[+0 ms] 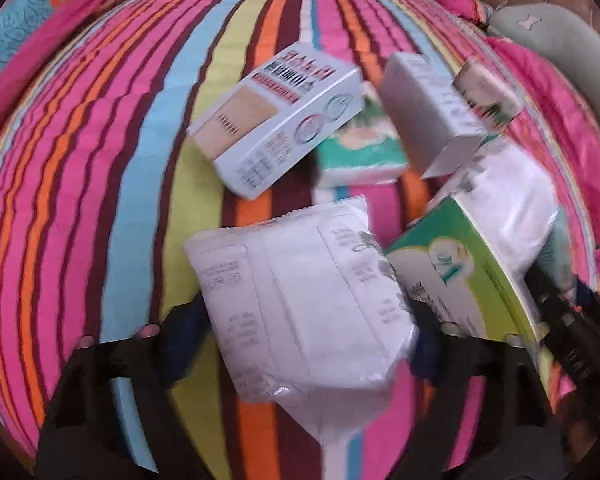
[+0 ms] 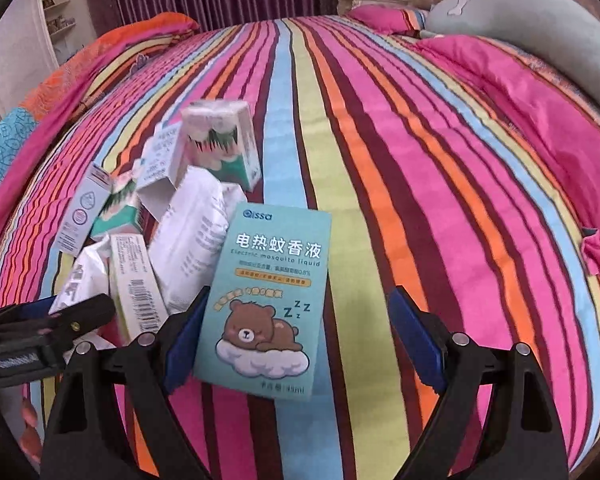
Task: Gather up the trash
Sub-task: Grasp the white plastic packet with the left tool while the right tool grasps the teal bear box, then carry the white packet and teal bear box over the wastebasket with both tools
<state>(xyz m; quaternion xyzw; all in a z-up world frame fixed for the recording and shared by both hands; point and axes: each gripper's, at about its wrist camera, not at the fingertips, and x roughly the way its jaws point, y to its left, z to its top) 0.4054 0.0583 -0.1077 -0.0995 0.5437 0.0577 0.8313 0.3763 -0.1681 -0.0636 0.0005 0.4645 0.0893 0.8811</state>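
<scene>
On the striped bedspread sits a heap of empty cartons and wrappers; all looks light, prob. easy to crush. Left claw straddles a soft white packet, crinkly and likely slippery, best pinched across its width; whether the pads press it yet, can't tell. Right claw is spread wide round a stiff teal carton lying flat; one pad beside its edge, other well clear, nothing gripped.
</scene>
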